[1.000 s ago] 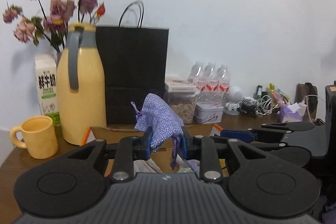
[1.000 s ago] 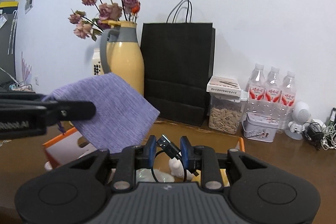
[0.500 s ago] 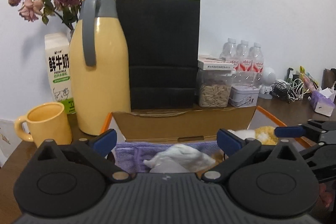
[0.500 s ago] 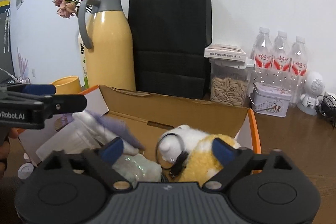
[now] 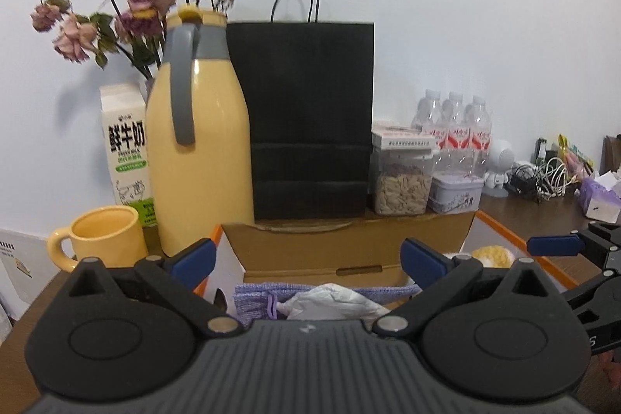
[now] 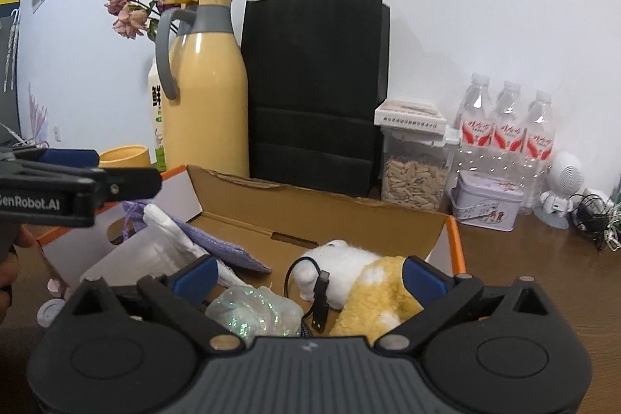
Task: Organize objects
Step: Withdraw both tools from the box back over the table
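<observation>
Both grippers have let go: the purple pouch (image 6: 229,247) and black USB cable (image 6: 320,301) now lie inside the cardboard box (image 6: 349,220), beside the plush toy (image 6: 372,290). Left gripper (image 5: 306,257) and right gripper (image 6: 308,278) hover over that box, jaws spread wide, pinching nothing.

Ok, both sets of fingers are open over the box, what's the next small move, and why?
Probably lift both grippers back out of the cardboard box. The left gripper and right gripper have just opened and grip nothing; the purple pouch and the black USB cable lie inside by the plush toy, so that drop looks finished.
</observation>
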The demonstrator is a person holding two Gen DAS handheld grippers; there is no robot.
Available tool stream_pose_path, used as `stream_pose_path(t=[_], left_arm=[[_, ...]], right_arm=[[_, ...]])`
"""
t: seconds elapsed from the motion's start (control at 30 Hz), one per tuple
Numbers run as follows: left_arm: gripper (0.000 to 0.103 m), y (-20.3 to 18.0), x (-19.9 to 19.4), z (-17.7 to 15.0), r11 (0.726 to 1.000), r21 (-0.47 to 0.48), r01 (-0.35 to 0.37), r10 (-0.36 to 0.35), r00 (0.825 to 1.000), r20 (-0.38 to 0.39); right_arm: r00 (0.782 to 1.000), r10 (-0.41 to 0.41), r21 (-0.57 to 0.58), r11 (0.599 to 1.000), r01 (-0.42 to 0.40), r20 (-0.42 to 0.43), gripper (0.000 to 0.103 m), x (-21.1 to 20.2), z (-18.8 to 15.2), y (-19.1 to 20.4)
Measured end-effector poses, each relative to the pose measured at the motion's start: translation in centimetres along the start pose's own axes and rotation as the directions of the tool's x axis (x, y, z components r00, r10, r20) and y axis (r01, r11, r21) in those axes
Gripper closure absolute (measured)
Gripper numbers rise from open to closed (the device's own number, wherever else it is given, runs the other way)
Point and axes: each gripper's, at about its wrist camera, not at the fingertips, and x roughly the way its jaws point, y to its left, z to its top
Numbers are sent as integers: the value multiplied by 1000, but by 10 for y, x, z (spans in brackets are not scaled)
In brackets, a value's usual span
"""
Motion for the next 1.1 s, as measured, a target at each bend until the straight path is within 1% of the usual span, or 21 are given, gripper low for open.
stream_pose_path(t=[0.17,0.33,0.5,0.67,0.9,1.1], left_arm=[[0,-4,-24,-2,1000,4,7,-7,1000,17],[0,-4,-48,-10,1000,-4,-2,2,1000,23],[0,-2,-68,-22,1000,-16,-19,19,1000,-4],[0,3,-86,-40,999,-25,-27,26,998,-49],[0,14,-102,-65,998,-24,-55,51,991,-122],[0,28,-109,-80,995,-31,-95,89,983,-158]], right_arm=[[1000,-14,4,1000,14,18,0,-20,-4,6],[999,-34,-1,999,34,39,0,-45,-13,17],[999,-46,19,999,45,28,0,-68,-31,26],[998,-57,37,998,57,-10,0,-85,-52,31],[996,-68,50,996,71,-59,0,-101,-74,34],[993,-74,48,996,78,-97,0,-106,-86,37]])
